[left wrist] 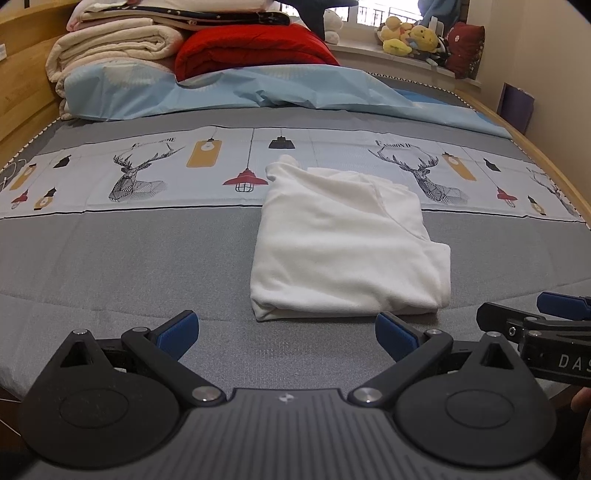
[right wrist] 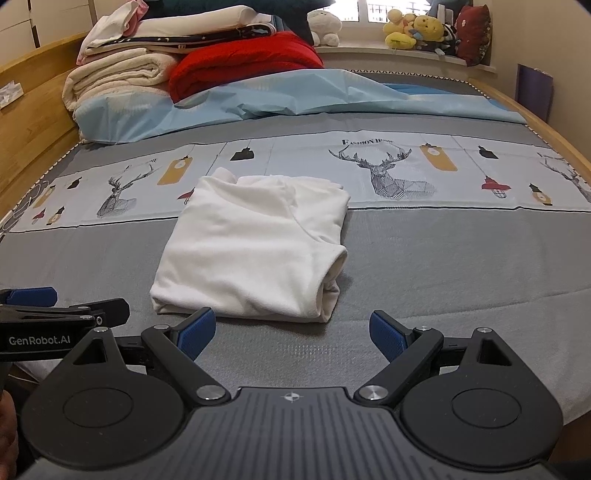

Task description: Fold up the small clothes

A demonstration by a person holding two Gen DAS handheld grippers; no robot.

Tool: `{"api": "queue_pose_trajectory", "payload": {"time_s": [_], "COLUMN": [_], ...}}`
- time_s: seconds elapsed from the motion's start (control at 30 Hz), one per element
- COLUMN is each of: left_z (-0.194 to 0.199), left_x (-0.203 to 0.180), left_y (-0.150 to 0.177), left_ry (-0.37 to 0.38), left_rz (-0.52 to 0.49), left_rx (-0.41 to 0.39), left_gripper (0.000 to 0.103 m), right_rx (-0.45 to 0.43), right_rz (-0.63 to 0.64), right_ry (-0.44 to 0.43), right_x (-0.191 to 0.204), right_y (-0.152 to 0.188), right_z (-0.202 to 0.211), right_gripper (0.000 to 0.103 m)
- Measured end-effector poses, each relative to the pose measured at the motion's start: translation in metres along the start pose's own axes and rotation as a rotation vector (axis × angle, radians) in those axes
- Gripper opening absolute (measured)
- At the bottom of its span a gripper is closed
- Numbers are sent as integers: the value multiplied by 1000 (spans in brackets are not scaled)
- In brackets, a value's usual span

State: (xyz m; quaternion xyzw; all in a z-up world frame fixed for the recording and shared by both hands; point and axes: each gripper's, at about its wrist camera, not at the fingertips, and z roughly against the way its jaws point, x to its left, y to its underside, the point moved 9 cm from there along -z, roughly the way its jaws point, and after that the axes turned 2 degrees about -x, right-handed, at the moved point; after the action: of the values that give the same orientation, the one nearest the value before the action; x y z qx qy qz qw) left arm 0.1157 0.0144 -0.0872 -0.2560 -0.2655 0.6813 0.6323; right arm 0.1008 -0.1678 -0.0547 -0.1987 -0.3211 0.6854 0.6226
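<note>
While both tools hang low over the near edge of the bed, neither holds anything. L gripper [left wrist: 286,334]: jaws spread wide, blue pads [left wrist: 177,332] bare, clear of cloth. R gripper [right wrist: 291,332]: same, jaws wide apart, nothing between; its left pad sits just beside the garment's near edge. Grippers side by side, each visible in the other's cam. White garment [right wrist: 251,251], folded into a compact rectangle, lies flat on the grey bedsheet [right wrist: 443,266], far end overlapping the deer-and-lantern print band [right wrist: 399,166]. Beyond: light blue cover [left wrist: 229,92], red quilt [left wrist: 251,48], cream blankets [left wrist: 114,48] stacked. Plush toys [right wrist: 417,31] on windowsill.
</note>
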Motion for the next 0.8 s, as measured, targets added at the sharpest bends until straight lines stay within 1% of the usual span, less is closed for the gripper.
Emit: {"api": "queue_pose_trajectory", "payload": {"time_s": [0.8], "left_z": [-2], "left_x": [0], "left_y": [0], "left_ry": [2], "left_rz": [-9], "left_rx": [0], "left_gripper": [102], "right_rx": [9], "right_rz": [4], "right_ry": [-10], "right_x": [5], "right_y": [1], "right_z": [-3], "right_gripper": [91]}}
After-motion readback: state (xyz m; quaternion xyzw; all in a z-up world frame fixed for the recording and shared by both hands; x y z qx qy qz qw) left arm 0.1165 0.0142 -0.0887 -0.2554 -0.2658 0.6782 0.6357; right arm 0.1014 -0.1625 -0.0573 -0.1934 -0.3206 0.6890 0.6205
